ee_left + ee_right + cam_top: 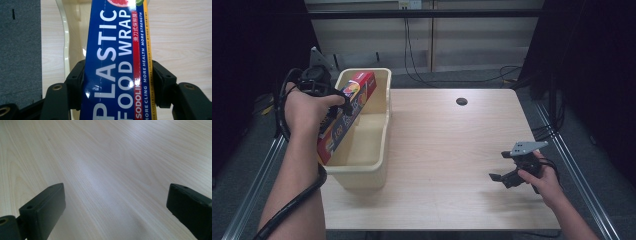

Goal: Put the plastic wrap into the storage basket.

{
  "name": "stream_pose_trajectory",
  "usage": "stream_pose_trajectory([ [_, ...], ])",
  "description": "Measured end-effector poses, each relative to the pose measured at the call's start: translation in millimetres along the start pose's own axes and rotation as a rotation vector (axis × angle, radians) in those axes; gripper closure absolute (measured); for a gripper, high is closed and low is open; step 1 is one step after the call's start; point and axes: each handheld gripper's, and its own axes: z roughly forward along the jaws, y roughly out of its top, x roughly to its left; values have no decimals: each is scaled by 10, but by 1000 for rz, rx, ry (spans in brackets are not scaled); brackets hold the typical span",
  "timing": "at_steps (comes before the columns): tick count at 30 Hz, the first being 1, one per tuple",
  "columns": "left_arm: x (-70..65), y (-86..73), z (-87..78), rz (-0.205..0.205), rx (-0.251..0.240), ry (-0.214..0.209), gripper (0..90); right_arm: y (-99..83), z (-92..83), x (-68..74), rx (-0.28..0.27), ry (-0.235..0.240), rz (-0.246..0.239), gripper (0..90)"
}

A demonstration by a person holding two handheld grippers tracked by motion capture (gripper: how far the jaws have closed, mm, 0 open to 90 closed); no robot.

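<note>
Over the left side of the pale wood-grain bench [452,150], a long, glossy cardboard box of plastic food wrap [348,112] slants down into a cream plastic tub [377,145]. That box is a slim rectangular carton, blue with white lettering, a red stripe and a thin yellow edge, its sheen catching the light in the left gripper view [115,75]. Its near end sits above the tub's near rim, and its far end points toward the far left corner. The tub is deep, smooth-walled and oblong, with a rolled rim.

The left gripper [337,107] clamps the box across its narrow width, a black pad pressed on each long side, with the left hand [304,112] held above the tub's left rim and the forearm running straight in from below.

The right gripper [504,167] rests low over the bare bench near its right edge, its jaws spread wide with nothing between them, pointing left; the right hand [544,180] grips it from behind.
</note>
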Motion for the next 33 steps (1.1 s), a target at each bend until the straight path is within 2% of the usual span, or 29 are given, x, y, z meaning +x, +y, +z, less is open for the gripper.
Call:
stream_pose_trajectory([
  [13,29,-21,156,-62,-6,26,404,-6,7,8,5,0,-3,20],
  [33,0,-48,397,-75,17,28,404,-77,-86,12,-4,-19,13,20],
])
